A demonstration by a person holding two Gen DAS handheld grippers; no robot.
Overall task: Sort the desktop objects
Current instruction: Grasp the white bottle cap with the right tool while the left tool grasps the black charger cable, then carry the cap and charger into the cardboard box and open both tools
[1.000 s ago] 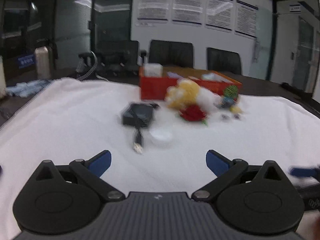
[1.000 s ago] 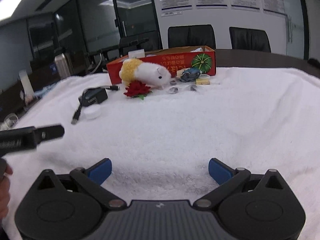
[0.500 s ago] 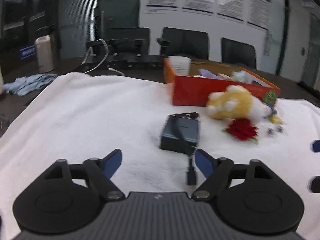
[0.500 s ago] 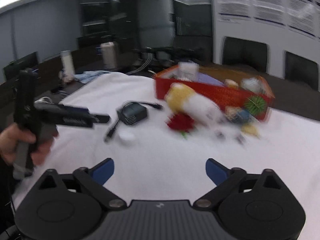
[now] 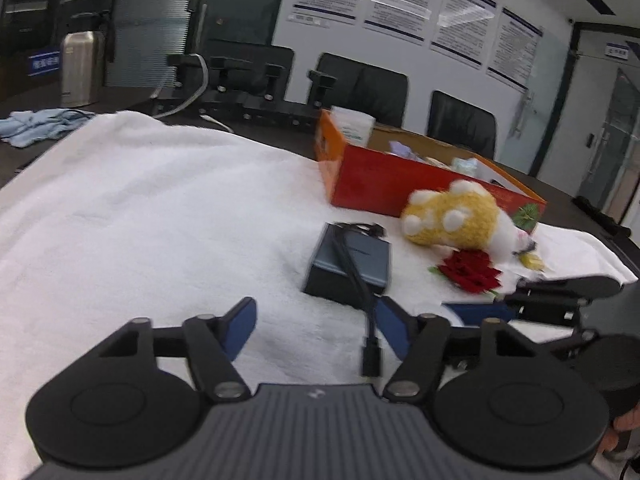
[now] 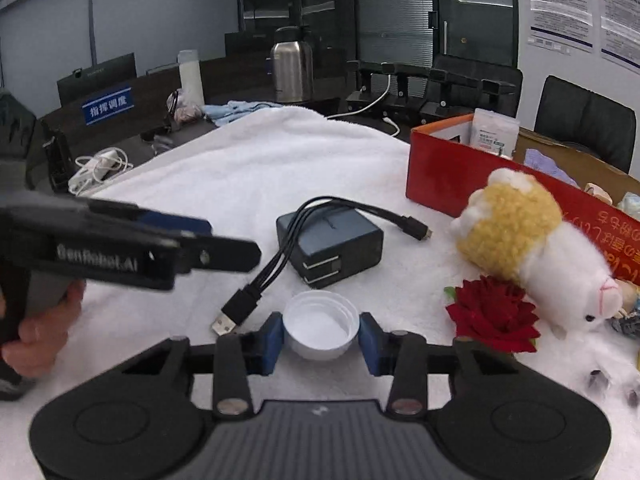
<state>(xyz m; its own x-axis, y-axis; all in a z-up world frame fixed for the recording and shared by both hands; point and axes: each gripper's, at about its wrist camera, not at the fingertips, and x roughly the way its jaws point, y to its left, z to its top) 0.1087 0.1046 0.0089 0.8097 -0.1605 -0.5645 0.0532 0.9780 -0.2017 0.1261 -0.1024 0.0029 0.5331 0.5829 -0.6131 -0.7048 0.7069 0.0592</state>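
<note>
The white bottle cap (image 6: 320, 330) lies open side up on the white towel (image 6: 280, 168), at 6 o'clock from the charger (image 6: 330, 240) and 9 o'clock from the red flower (image 6: 494, 316). It looks light, rigid and slick, so opposite rim walls seem the best hold. The right gripper (image 6: 320, 340) has just been closing, its 2 fingers flanking the cap, contact uncertain. The left gripper (image 5: 316, 330) has been closing too, half spread and empty, the cable plug (image 5: 370, 354) just beside one finger.
</note>
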